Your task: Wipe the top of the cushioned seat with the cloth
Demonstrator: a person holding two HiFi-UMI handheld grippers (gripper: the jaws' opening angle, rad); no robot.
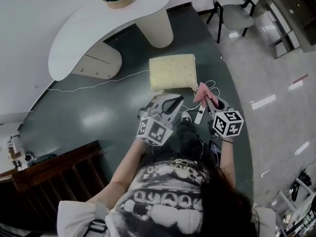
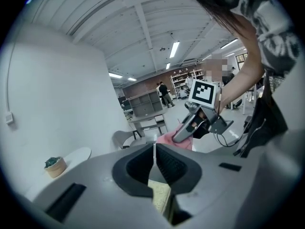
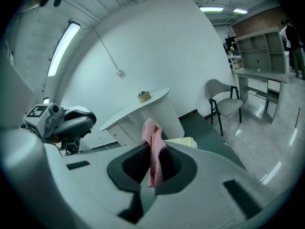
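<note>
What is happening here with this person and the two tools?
A person stands over a pale yellow cushioned seat on the dark floor, holding a gripper in each hand. The right gripper is shut on a pink cloth, held by the seat's near right corner. The left gripper is shut and empty. The cloth does not seem to be on the seat top yet.

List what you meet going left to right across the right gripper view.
From the left: left gripper → pink cloth → cushioned seat → grey chair → shelf unit.
</note>
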